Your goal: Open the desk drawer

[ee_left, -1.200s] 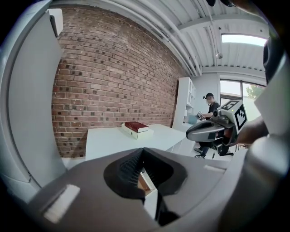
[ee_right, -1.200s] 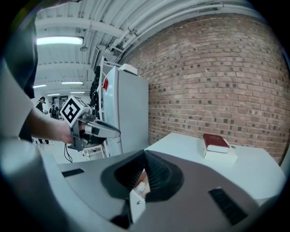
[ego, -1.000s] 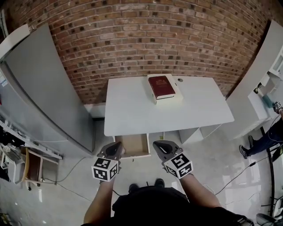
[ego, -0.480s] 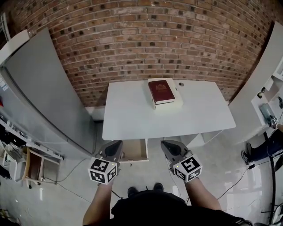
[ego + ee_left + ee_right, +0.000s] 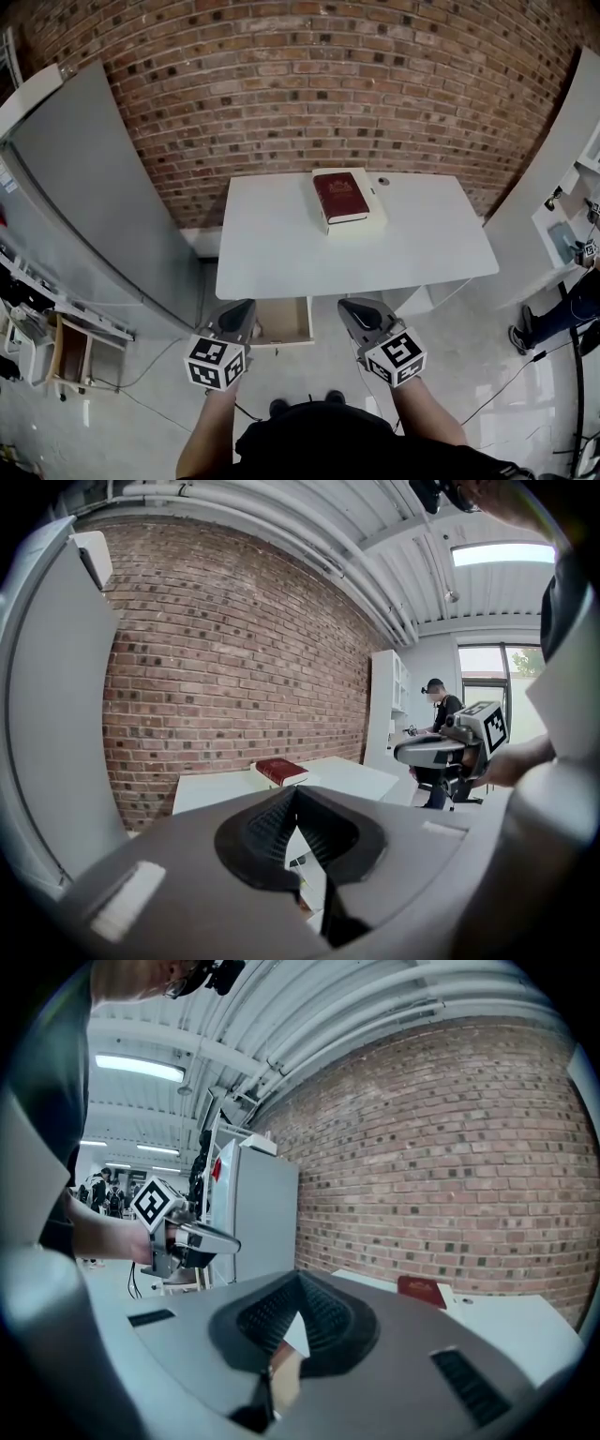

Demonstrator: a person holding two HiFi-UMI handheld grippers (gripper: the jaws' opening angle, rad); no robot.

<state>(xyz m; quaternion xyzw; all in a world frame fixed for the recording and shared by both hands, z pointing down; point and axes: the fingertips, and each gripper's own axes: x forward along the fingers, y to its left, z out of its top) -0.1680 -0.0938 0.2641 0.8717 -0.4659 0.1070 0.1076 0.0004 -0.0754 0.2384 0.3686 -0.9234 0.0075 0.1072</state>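
Observation:
The white desk (image 5: 272,253) stands against the brick wall with a red book (image 5: 340,196) on its far edge. Under its front left, the drawer (image 5: 284,322) stands pulled out, its wooden inside showing. My left gripper (image 5: 246,307) hovers at the drawer's left front corner, shut and holding nothing. To the drawer's right, my right gripper (image 5: 351,307) is also shut and empty, apart from it. In the left gripper view the shut jaws (image 5: 292,792) point at the desk (image 5: 211,787) and book (image 5: 279,771). The right gripper view shows shut jaws (image 5: 300,1280) and the book (image 5: 422,1290).
A tall grey cabinet (image 5: 84,206) stands to the left of the desk. White shelving (image 5: 553,159) and a person (image 5: 572,305) are at the right. Cables run over the floor (image 5: 497,375). A small wooden rack (image 5: 70,356) sits at the lower left.
Both grippers have risen and drawn a little back from the drawer front, the right one shifting rightwards. The drawer stays open as before.

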